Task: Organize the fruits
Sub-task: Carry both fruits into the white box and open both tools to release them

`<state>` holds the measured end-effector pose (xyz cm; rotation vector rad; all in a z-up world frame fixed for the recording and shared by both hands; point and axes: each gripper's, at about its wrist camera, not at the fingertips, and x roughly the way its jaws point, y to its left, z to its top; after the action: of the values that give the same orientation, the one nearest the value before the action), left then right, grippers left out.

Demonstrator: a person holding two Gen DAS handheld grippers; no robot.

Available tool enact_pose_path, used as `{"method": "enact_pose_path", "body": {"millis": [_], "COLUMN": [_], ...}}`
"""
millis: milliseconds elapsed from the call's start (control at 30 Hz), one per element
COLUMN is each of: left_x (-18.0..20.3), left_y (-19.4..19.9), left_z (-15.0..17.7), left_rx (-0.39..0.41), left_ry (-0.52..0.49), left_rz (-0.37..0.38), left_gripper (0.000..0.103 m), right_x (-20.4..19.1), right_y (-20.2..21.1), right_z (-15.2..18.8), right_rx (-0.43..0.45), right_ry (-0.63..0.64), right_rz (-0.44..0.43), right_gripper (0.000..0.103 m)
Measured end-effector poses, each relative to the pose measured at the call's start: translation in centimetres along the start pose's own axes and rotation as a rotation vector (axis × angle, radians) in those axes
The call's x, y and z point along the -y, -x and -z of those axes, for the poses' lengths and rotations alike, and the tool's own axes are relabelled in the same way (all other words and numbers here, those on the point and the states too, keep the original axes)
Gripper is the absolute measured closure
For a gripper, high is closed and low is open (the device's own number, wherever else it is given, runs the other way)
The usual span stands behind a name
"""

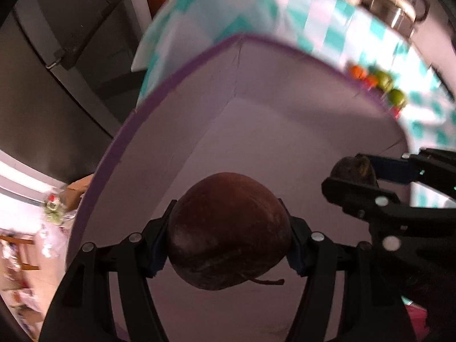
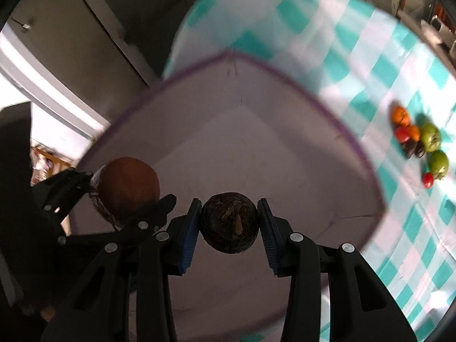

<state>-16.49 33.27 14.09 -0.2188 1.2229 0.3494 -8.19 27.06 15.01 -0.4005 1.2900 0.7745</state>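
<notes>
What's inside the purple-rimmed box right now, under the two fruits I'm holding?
The box shows only bare pale floor and walls; no fruit lies in the visible part. The brown fruit in the left gripper and the dark fruit in the right gripper hide the floor beneath them.

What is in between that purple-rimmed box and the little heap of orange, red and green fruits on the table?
Only bare checked tablecloth separates the box from the fruit pile; the right wrist view shows it best.

Table: checked cloth (image 2: 384,68)
On it: box (image 2: 285,131); fruit cluster (image 2: 419,139), well right of box
</notes>
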Motion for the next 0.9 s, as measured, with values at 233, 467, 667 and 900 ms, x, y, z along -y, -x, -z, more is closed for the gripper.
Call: {"method": "enact_pose_path", "body": {"millis": [233, 467, 667, 900], "left_x": [-0.8, -2.7, -3.6, -4.6], "left_y": [-5.5, -8.2, -9.7, -8.2], "left_z": [-0.7, -0.4, -0.3, -0.1], "left_rx": [-0.159, -0.246, -0.308, -0.216], "left_ry": [-0.027, 0.022, 0.026, -0.004], "left_rz": [-0.054, -0.064, -0.017, 0.031], "left_gripper": [0.037, 0.037, 0.036, 0.018], "right_x": [2.0, 2.1, 1.3, 1.5], "right_y": [-4.5, -7.0, -8.5, -6.5], "right_z": [-0.9, -0.5, -0.7, -0.9], "right_rx": [-0.129, -0.191, -0.241, -0.141], "right_ry": [-0.224, -0.293, -0.260, -0.279], "right_rz": [0.075, 0.116, 0.139, 0.095], "right_gripper": [0.062, 0.062, 0.050, 0.032]}}
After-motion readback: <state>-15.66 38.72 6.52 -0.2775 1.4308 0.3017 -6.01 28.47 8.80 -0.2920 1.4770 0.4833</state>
